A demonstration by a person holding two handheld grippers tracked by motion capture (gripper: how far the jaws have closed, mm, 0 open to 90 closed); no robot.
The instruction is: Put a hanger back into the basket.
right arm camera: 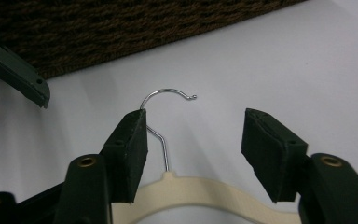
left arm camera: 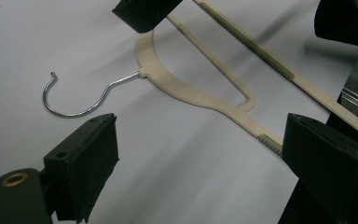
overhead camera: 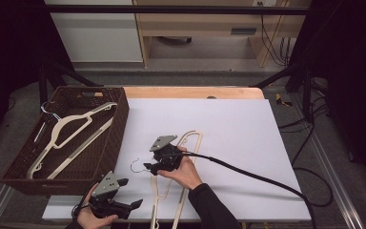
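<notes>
A cream plastic hanger [overhead camera: 199, 141] lies on the white sheet [overhead camera: 238, 129], its wire hook [overhead camera: 136, 166] pointing left toward the basket. My right gripper [overhead camera: 151, 162] sits low over the hanger's neck. In the right gripper view the right gripper [right arm camera: 196, 121] is open, its pads either side of the hook's stem [right arm camera: 165, 149] with a gap on the right. The cream shoulder [right arm camera: 205, 196] runs under the jaws. My left gripper [overhead camera: 131, 192] is held near the table's front edge. It stands wide open [left arm camera: 203, 140] with nothing between its pads, facing the hanger [left arm camera: 191, 95] and hook [left arm camera: 74, 109].
A dark wicker basket [overhead camera: 114, 129] stands at the left with two cream hangers [overhead camera: 66, 133] lying in it; its woven wall [right arm camera: 121, 28] is just beyond the hook. The right gripper's cable [overhead camera: 257, 176] trails off to the right across the sheet.
</notes>
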